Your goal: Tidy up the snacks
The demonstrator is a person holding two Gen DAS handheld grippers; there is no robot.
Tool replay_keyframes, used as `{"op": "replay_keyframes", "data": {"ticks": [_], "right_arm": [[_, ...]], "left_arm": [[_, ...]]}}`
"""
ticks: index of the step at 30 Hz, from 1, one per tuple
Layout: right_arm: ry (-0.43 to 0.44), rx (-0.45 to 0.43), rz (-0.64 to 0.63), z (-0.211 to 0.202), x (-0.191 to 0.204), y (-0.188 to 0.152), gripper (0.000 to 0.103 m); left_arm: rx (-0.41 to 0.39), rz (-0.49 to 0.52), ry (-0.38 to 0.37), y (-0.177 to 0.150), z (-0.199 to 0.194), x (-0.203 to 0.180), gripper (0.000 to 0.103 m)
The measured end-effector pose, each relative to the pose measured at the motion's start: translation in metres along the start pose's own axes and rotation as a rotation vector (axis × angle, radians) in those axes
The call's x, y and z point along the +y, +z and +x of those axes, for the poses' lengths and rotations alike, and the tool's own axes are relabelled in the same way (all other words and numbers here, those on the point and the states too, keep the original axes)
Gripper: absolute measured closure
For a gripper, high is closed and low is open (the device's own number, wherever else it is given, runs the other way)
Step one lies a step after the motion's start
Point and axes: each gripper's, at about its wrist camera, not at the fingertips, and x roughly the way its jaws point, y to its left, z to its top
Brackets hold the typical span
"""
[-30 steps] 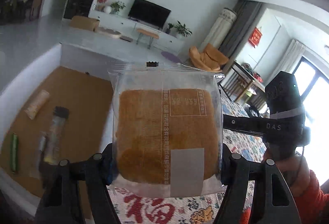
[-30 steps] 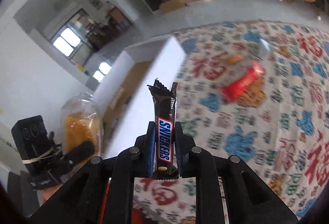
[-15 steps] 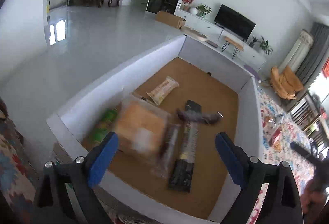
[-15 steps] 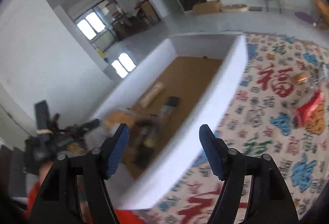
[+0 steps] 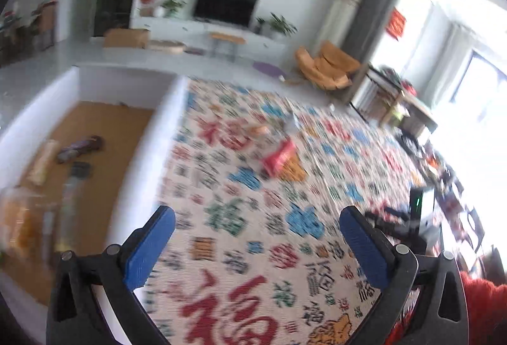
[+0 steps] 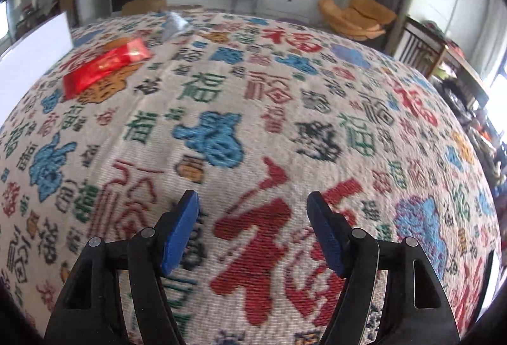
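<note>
A: Since both hand-held grippers are empty, how much is sorted?
B: Several snacks lie in the white box (image 5: 133,161) at left: a bread pack (image 5: 19,224), a dark bar (image 5: 80,146), others too blurred to name. The left hand-held gripper (image 5: 256,226) has just been opening and stands wide; the right hand-held gripper (image 6: 252,219) stands apart too, nothing between.
A: What's left?
B: A red packet (image 6: 104,67) and a silvery wrapper (image 6: 174,24), far left on the patterned tabletop (image 6: 285,110).
A: Any labels?
B: None readable on the packets; the cloth carries Chinese characters.

Woven cream cloth (image 6: 253,97): red, blue, green, black characters. Glossy red snack packet (image 6: 104,66). White-walled box (image 5: 139,161), brown cardboard floor. Blue pads (image 6: 180,234).
</note>
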Motion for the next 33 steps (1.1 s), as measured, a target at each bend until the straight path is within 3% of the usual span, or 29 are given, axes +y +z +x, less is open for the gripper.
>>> {"op": "replay_keyframes", "data": {"ticks": [3,6,11,18,33], "right_arm": [[0.026,0.023,0.103,0.007,-0.019,0.002,0.026],[0.033,0.027,0.116,0.007,-0.018,0.003,0.022],[0.023,0.029,0.119,0.014,-0.014,0.003,0.02],[0.026,0.028,0.122,0.012,-0.015,0.003,0.019],[0.026,0.027,0.122,0.013,-0.015,0.003,0.019]], "left_arm": [[0.109,0.049,-0.002,-0.022,0.061,-0.021,0.0],[0.204,0.098,0.049,-0.048,0.11,-0.028,0.001],[0.234,0.104,0.14,-0.054,0.152,-0.014,0.001],[0.197,0.196,0.245,-0.049,0.174,-0.016,0.0],[0.193,0.183,0.249,-0.046,0.172,-0.014,0.0]]}}
